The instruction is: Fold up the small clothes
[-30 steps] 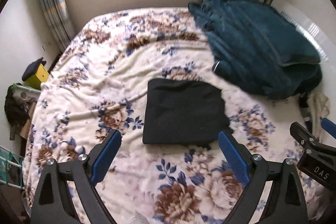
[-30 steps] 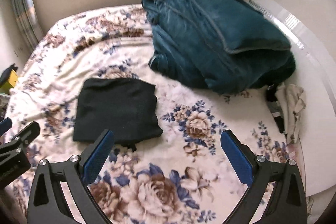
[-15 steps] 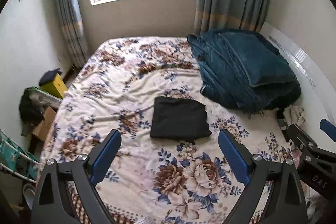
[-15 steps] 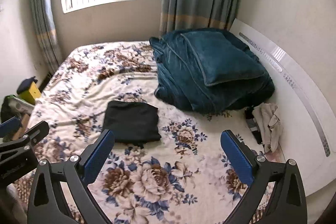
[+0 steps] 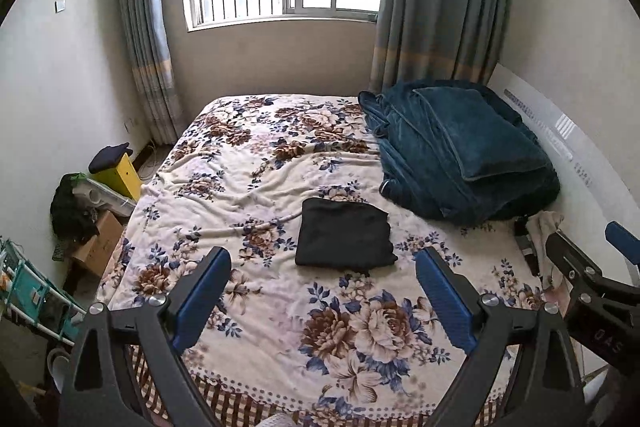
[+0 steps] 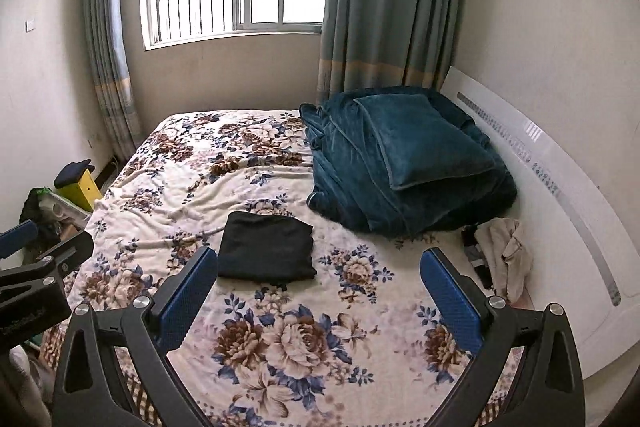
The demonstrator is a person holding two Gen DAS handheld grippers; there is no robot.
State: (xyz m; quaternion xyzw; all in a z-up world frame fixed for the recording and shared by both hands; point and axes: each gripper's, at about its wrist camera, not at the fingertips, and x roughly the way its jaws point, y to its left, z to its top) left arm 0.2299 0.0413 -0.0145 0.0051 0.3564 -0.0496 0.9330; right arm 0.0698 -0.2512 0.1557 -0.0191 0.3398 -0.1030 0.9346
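Note:
A black garment (image 5: 345, 235) lies folded into a flat rectangle near the middle of the floral bed (image 5: 256, 163); the right wrist view shows the same garment (image 6: 267, 247). My left gripper (image 5: 322, 259) hangs open well back from it, above the bed's near edge, with nothing between its blue pads. My right gripper (image 6: 326, 259) is open too, equally far back and empty. Each gripper shows at the edge of the other's view. A crumpled beige cloth (image 6: 505, 251) lies at the bed's right side by the headboard.
A heap of teal blanket and pillow (image 5: 460, 151) fills the bed's far right. A white headboard (image 6: 552, 195) runs along the right wall. Left of the bed stand a yellow box (image 5: 120, 171), cardboard boxes (image 5: 98, 243) and a teal rack (image 5: 28, 291). Window and curtains lie beyond.
Both grippers have pulled back and up from the bed, so the folded garment looks smaller and the window and floor have come into view. Both stay open and empty.

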